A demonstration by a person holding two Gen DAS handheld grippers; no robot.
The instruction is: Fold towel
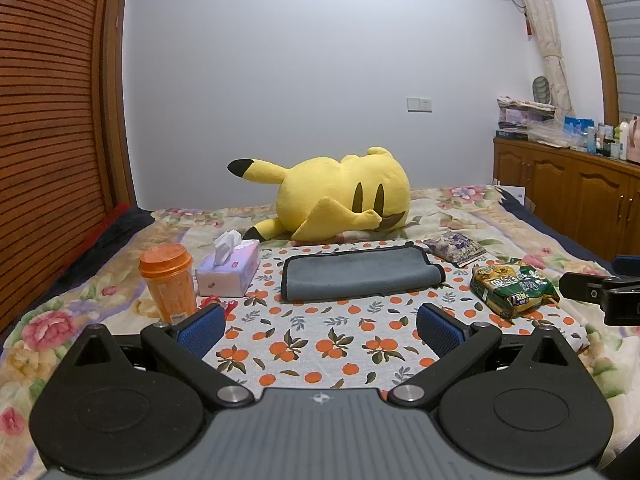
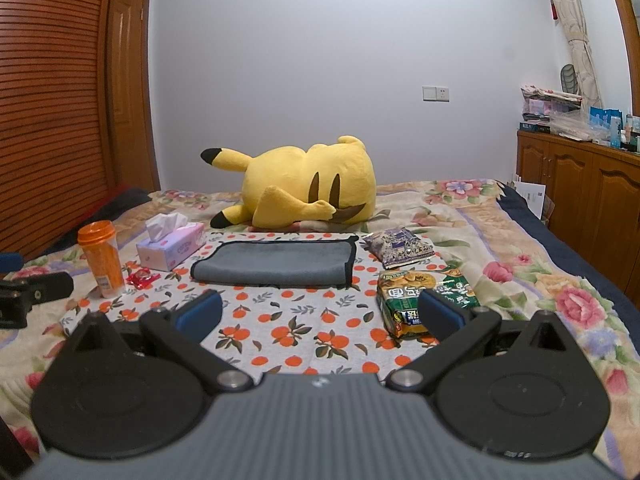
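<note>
Above the near part of the orange-print cloth [image 1: 320,344], the left gripper [image 1: 320,322] has its jaws wide apart and holds nothing; the right gripper [image 2: 320,314] is the same, its right finger in front of the green snack bag [image 2: 424,300]. Bare cloth lies between both grippers and the folded grey towel [image 1: 360,276], which rests flat, black-trimmed edge to the right. The orange cup [image 1: 170,284] and tissue box [image 1: 230,268] stand left of it, apart.
</note>
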